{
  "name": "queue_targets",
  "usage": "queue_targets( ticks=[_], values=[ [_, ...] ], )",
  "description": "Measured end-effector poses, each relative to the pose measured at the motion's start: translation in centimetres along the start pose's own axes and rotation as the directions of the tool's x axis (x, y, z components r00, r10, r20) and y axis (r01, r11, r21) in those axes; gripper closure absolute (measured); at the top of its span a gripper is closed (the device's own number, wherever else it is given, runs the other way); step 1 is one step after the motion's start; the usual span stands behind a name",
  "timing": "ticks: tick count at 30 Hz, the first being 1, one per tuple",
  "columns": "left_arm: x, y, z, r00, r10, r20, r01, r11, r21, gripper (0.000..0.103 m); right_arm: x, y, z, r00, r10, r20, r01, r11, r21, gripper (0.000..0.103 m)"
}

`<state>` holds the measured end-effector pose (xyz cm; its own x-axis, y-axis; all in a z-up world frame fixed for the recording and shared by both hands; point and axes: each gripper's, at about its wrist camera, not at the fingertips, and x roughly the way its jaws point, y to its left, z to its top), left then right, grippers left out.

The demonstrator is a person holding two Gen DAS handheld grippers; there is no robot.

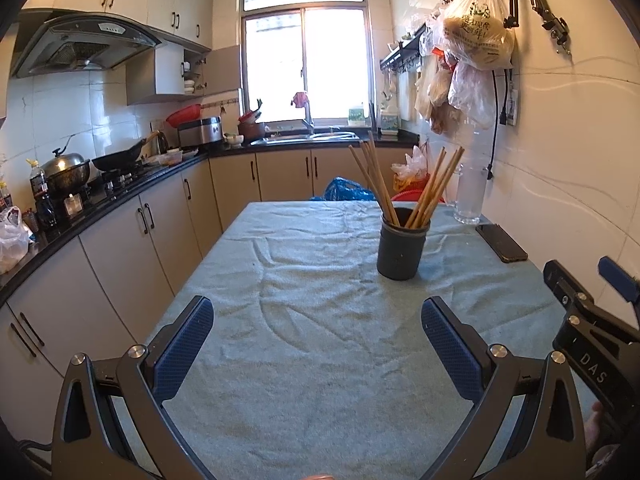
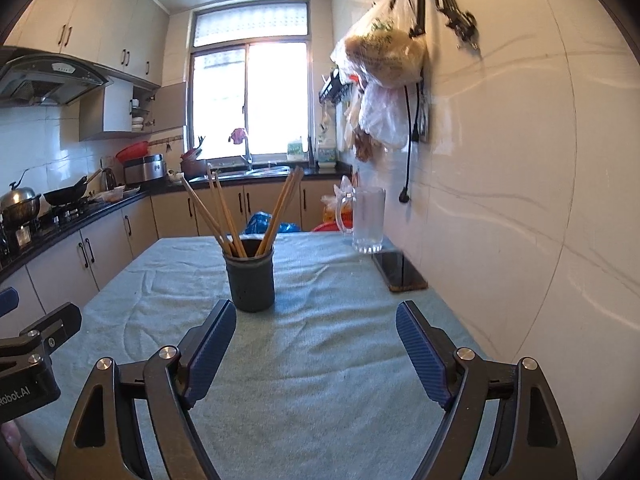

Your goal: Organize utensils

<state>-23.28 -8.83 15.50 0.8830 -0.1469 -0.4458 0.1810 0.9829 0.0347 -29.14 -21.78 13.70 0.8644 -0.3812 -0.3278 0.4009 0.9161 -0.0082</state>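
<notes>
Daylight floods a bright window (image 1: 304, 60) above the sink (image 1: 312, 136) in a narrow, white-tiled kitchen, beige cabinets (image 1: 160, 216) lining a dark counter (image 1: 120, 196).

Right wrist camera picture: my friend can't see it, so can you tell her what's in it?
A dark cup full of wooden chopsticks stands on a table covered with a light blue cloth, just ahead of the open, empty right gripper. A glass mug and a black phone sit near the white wall; the left gripper shows at the edge.
</notes>
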Motion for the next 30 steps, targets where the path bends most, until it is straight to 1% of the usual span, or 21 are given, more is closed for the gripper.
queue_targets(
  ticks=[3, 7, 12, 17, 22, 30],
  values=[
    [0.5, 0.3, 0.2, 1.0, 0.009, 0.002, -0.009, 1.0, 0.001, 0.0, 0.2, 0.4, 0.4, 1.0, 0.003, 0.018, -0.002, 1.0, -0.025, 0.015],
    [1.5, 0.8, 0.3, 1.0, 0.017, -0.014, -0.017, 1.0, 0.002, 0.0, 1.0, 1.1, 0.7, 1.0, 0.022, 0.012, -0.022, 0.999, -0.045, 0.015],
    [2.9, 1.2, 0.1, 0.999, 0.008, -0.047, -0.008, 1.0, -0.006, 0.0, 2.3, 1.9, 0.4, 0.999, 0.049, -0.02, -0.051, 0.997, -0.066, 0.014],
    [4.2, 1.4, 0.0, 0.998, 0.004, -0.069, -0.005, 1.0, -0.009, 0.0, 3.7, 2.1, 0.0, 0.997, 0.058, -0.054, -0.061, 0.997, -0.054, 0.014],
    [5.1, 1.3, 0.0, 0.997, 0.001, -0.076, -0.001, 1.0, -0.006, 0.0, 4.9, 2.4, -0.1, 0.996, 0.057, -0.073, -0.061, 0.997, -0.055, 0.014],
    [6.0, 0.5, 0.1, 0.998, -0.006, -0.07, 0.008, 1.0, 0.028, 0.0, 6.5, 3.1, -0.6, 0.992, 0.071, -0.102, -0.077, 0.995, -0.065, 0.014]
  ],
)
